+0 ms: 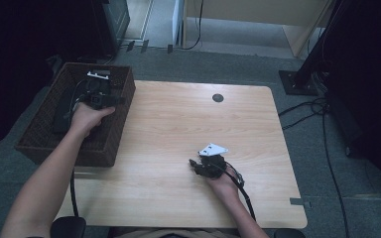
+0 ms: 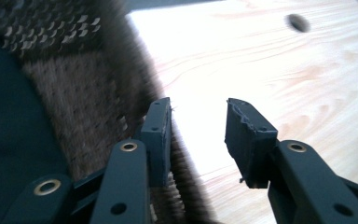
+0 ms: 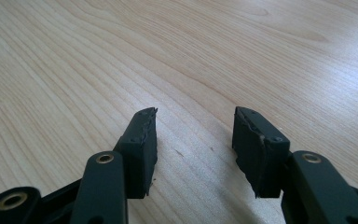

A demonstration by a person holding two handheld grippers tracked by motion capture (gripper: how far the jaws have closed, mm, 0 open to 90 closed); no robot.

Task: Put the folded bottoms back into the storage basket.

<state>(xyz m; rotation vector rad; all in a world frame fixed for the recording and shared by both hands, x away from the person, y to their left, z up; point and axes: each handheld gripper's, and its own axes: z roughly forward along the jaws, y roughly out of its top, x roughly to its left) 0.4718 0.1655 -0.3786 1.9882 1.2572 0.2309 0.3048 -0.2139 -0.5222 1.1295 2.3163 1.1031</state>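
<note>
My left gripper hangs over the right side of a dark woven basket at the table's left edge. In the left gripper view its jaws stand open with nothing between them, above the basket's blurred rim and the pale table. A long dark object lies inside the basket, left of the hand. My right gripper rests low over the wooden table near its front. In the right gripper view the jaws are open over bare wood.
A round dark hole sits near the table's far edge, seen also as the hole in the left gripper view. Cables run over the floor at the right. A black stand base stands beyond the table's far right corner.
</note>
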